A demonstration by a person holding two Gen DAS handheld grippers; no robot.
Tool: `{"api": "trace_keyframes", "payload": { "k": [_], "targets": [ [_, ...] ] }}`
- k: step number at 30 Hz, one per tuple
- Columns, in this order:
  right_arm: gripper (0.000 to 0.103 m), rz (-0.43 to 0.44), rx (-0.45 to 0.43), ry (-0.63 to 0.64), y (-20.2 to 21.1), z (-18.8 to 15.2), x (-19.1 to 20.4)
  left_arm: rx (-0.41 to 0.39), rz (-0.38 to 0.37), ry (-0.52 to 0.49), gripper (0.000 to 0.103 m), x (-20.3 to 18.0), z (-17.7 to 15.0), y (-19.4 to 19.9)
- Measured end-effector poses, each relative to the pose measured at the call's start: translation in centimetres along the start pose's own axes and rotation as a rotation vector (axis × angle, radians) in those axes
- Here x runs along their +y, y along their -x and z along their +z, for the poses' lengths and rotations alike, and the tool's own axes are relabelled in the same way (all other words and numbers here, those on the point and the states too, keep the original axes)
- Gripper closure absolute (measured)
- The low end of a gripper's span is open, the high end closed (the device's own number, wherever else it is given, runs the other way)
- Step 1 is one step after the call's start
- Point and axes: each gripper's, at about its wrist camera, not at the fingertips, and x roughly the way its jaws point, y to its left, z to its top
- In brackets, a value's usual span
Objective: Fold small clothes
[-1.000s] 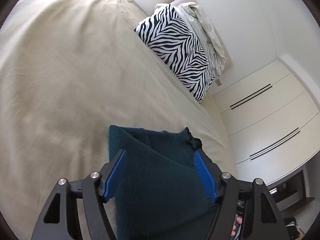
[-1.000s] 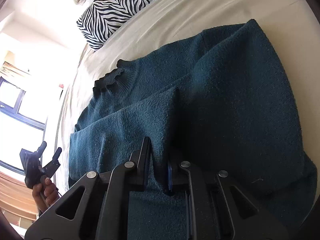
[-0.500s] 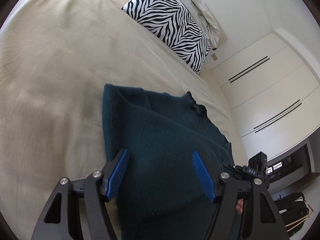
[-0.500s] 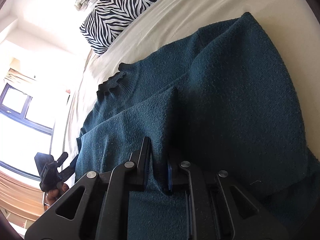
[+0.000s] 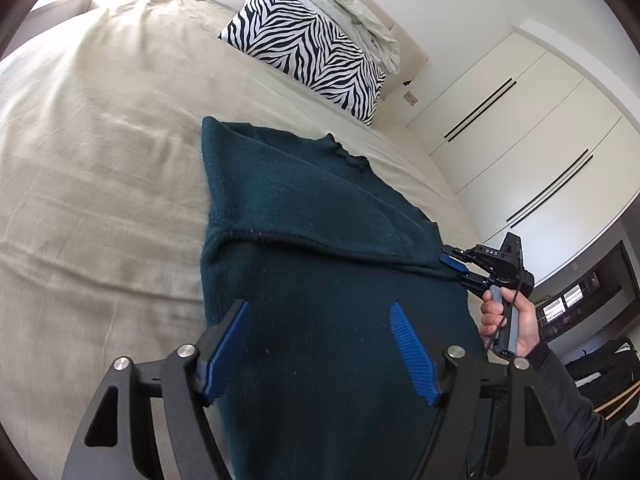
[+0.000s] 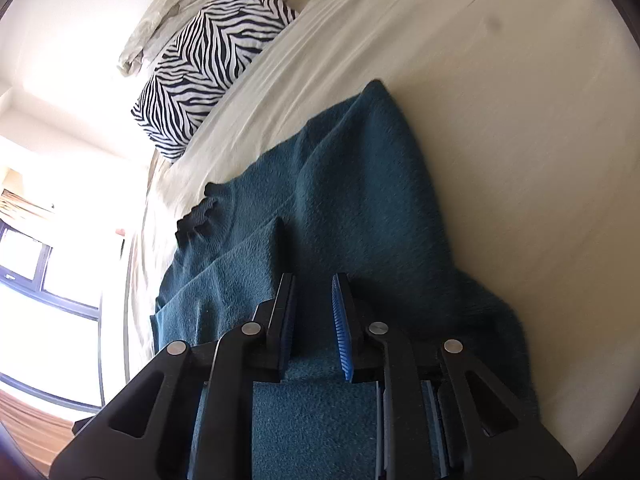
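Observation:
A dark teal knitted sweater (image 5: 312,240) lies on the beige bed (image 5: 100,160), its lower part folded up over the body. My left gripper (image 5: 320,312) hovers wide open and empty above the folded part. In the right wrist view the sweater (image 6: 360,208) fills the middle, with its ruffled collar (image 6: 196,216) to the left. My right gripper (image 6: 313,280) stands partly open over the fold edge with a gap between its pads and nothing in it. It also shows in the left wrist view (image 5: 456,264) at the sweater's right edge.
A zebra-print pillow (image 5: 308,52) and crumpled pale bedding (image 5: 344,12) lie at the head of the bed. White wardrobe doors (image 5: 520,140) stand to the right. A window (image 6: 40,272) is at the left in the right wrist view.
My right gripper has opened and let go of the sweater fold. My left gripper has drawn back, so more of the sweater and bed shows.

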Motion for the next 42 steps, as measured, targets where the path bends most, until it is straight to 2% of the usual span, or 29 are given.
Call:
{"api": "trace_keyframes", "payload": {
  "k": [2, 3, 4, 5, 9, 13, 14, 18, 20, 22, 23, 26, 29, 32, 34, 37, 42],
  "targets": [
    [0.075, 0.014, -0.031, -0.011, 1.1, 0.6, -0.5, -0.005, -0.007, -0.006, 0.027, -0.8, -1.3, 1.0],
    [0.069, 0.025, -0.042, -0.022, 1.6, 1.0, -0.8, -0.007, -0.008, -0.006, 0.026, -1.2, -2.0, 1.4],
    [0.056, 0.037, -0.053, -0.037, 1.9, 1.4, -1.0, -0.006, -0.010, -0.004, 0.025, -1.5, -2.8, 1.7],
    [0.053, 0.050, -0.064, -0.051, 2.1, 1.8, -1.1, -0.002, -0.010, -0.003, 0.025, -1.7, -3.6, 2.0],
    [0.051, 0.105, -0.079, -0.050, 1.5, 4.1, -1.0, 0.014, 0.024, -0.006, 0.024, -2.4, -6.1, 2.2],
    [0.049, 0.117, -0.016, -0.111, -1.9, 6.3, -2.2, -0.015, 0.042, 0.067, 0.024, -1.3, -7.4, 3.3],
    [0.049, 0.113, -0.020, -0.130, -2.4, 6.6, -2.9, -0.025, 0.052, 0.083, 0.024, -1.0, -7.5, 3.7],
    [0.050, 0.193, -0.090, -0.208, -1.3, 6.2, -5.7, -0.067, 0.105, 0.095, 0.023, -0.1, -7.7, 5.7],
    [0.049, 0.179, -0.111, -0.203, 0.4, 5.0, -6.7, -0.061, 0.137, 0.104, 0.023, 0.3, -8.1, 6.3],
    [0.049, 0.078, -0.120, -0.177, 2.6, 3.5, -7.4, -0.060, 0.119, 0.125, 0.023, 0.6, -8.6, 6.9],
    [0.049, 0.058, -0.128, -0.161, 4.0, 2.6, -7.8, -0.058, 0.108, 0.130, 0.023, 0.5, -9.1, 7.3],
    [0.049, 0.061, -0.143, -0.151, 8.7, -1.0, -9.3, -0.028, 0.113, 0.122, 0.023, 0.0, -10.7, 7.9],
    [0.049, 0.023, -0.125, -0.098, 12.7, -5.2, -10.4, 0.027, 0.128, 0.152, 0.024, 0.3, -12.5, 7.9],
    [0.049, -0.046, -0.078, -0.051, 15.8, -9.7, -11.6, 0.078, 0.093, 0.216, 0.027, 1.1, -14.3, 8.0],
    [0.049, -0.080, -0.055, -0.037, 17.4, -13.1, -12.5, 0.093, 0.085, 0.217, 0.028, 1.0, -15.1, 8.3],
    [0.049, -0.057, -0.020, -0.029, 19.1, -17.2, -13.8, 0.138, 0.070, 0.200, 0.031, 0.4, -15.9, 8.4],
    [0.049, -0.059, 0.005, -0.006, 21.5, -20.8, -14.0, 0.187, 0.037, 0.215, 0.036, 0.0, -17.5, 8.2]
  ]
}}
